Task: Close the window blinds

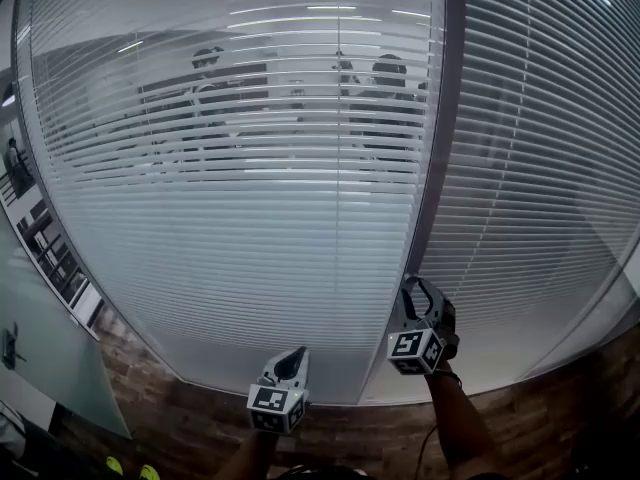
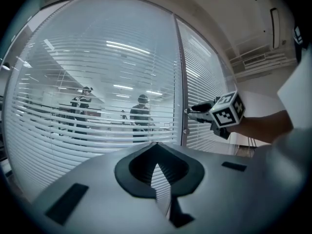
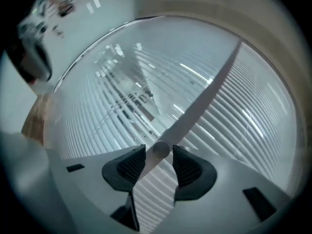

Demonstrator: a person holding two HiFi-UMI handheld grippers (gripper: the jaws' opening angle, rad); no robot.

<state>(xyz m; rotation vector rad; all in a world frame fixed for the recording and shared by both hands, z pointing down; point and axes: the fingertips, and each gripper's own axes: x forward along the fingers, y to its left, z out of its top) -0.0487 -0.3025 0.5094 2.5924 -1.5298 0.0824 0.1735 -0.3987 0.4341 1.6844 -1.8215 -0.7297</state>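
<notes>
White slatted blinds (image 1: 230, 198) hang behind a glass wall; through the upper slats the room behind shows. A second panel of blinds (image 1: 540, 168) to the right looks more tightly turned. Between them runs a dark grey mullion (image 1: 440, 148). My right gripper (image 1: 420, 290) reaches to the mullion low down. In the right gripper view its jaws (image 3: 158, 152) stand open on either side of a small round knob (image 3: 161, 149), with a thin gap on each side. My left gripper (image 1: 293, 358) hangs lower left, away from the glass, shut on nothing (image 2: 156, 147). The right gripper (image 2: 194, 110) also shows in the left gripper view.
Two people (image 1: 215, 78) (image 1: 390, 83) stand behind the glass. A frosted glass door (image 1: 40, 348) with a handle stands at the left. Wood-look floor (image 1: 180, 418) runs along the foot of the glass wall. An air-conditioning unit (image 2: 276, 28) sits high on the wall.
</notes>
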